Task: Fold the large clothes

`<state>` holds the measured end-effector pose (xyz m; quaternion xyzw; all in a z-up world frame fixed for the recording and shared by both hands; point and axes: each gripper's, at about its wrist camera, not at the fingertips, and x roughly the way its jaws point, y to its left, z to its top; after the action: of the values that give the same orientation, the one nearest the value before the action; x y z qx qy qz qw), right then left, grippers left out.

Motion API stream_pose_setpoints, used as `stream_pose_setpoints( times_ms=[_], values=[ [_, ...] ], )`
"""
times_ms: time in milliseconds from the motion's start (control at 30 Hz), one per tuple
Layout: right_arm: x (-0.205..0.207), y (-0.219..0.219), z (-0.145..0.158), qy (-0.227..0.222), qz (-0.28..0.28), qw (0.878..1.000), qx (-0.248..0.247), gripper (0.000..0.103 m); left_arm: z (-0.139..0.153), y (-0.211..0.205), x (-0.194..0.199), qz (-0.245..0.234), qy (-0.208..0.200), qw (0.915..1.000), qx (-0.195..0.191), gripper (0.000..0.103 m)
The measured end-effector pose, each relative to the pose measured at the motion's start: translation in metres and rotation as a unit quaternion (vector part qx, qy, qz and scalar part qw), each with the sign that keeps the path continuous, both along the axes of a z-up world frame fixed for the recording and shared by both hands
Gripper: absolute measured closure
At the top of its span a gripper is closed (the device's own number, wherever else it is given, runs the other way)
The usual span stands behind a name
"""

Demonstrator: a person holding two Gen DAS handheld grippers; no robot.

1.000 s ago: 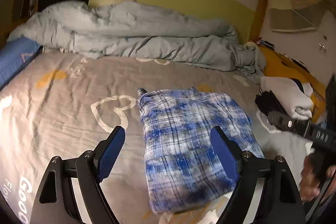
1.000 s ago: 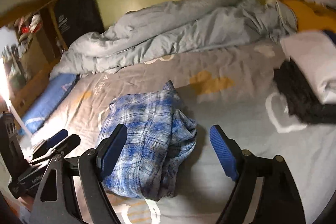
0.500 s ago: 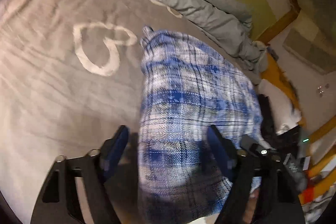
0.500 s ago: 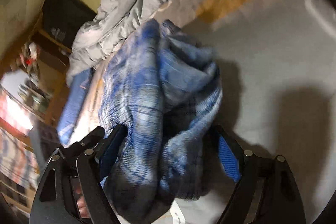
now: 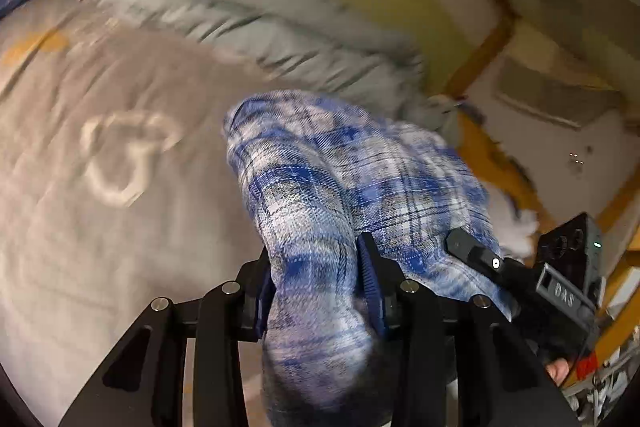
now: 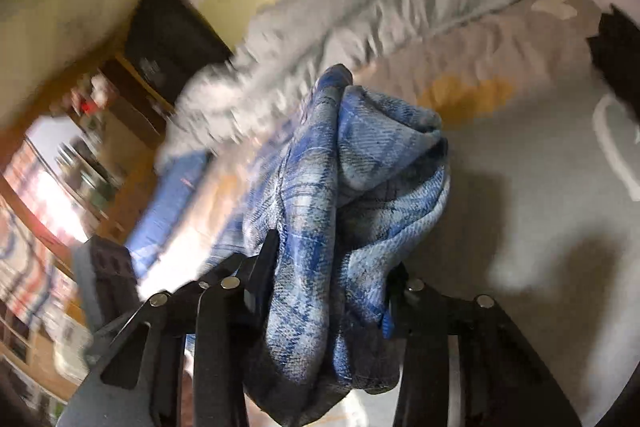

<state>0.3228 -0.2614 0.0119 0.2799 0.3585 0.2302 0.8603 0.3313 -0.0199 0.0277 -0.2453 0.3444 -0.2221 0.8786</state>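
Note:
A folded blue and white plaid shirt (image 5: 340, 179) is held up above the grey bed sheet (image 5: 120, 227). My left gripper (image 5: 316, 283) is shut on its near left edge, with the cloth bunched between the blue pads. My right gripper (image 6: 332, 283) is shut on the shirt's (image 6: 360, 171) other near edge, and the folded layers hang between its fingers. The right gripper also shows in the left wrist view (image 5: 520, 279) at the shirt's right side.
A rumpled grey duvet (image 5: 248, 15) lies along the back of the bed by the yellow wall. White and black folded clothes (image 6: 616, 11) sit at the bed's right end. A blue pillow (image 6: 168, 211) lies at the left end, and a dark bag (image 6: 168, 39) stands behind it.
Both grippers were open around the shirt lying on the bed. They have closed on its near edges and lifted it off the sheet.

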Motion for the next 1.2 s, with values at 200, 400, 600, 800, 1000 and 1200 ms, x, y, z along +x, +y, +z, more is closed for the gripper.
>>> stream_pose_setpoints(
  times_ms=[200,400,600,800,1000,1200],
  values=[
    [-0.035,-0.068,0.077,-0.088,-0.037,0.995,0.024,0.064,0.090,-0.075,-0.012,-0.039,-0.088,0.9953,0.010,0.063],
    [-0.073,-0.154,0.146,-0.164,-0.075,0.983,0.026,0.064,0.157,-0.160,-0.010,-0.101,-0.136,0.9855,-0.004,0.063],
    [-0.101,-0.243,0.179,-0.217,-0.128,0.968,-0.005,0.064,0.179,-0.274,0.019,-0.185,-0.160,0.9695,-0.012,0.063],
    [-0.091,-0.331,0.174,-0.202,-0.211,0.956,-0.022,0.064,0.156,-0.380,0.056,-0.214,-0.161,0.9634,-0.002,0.063],
    [-0.048,-0.394,0.116,-0.126,-0.259,0.957,0.019,0.064,0.088,-0.442,0.103,-0.200,-0.088,0.9754,0.033,0.063],
    [-0.017,-0.404,0.071,-0.080,-0.272,0.959,0.006,0.061,0.057,-0.441,0.117,-0.174,-0.093,0.9786,0.057,0.058]
  ],
)
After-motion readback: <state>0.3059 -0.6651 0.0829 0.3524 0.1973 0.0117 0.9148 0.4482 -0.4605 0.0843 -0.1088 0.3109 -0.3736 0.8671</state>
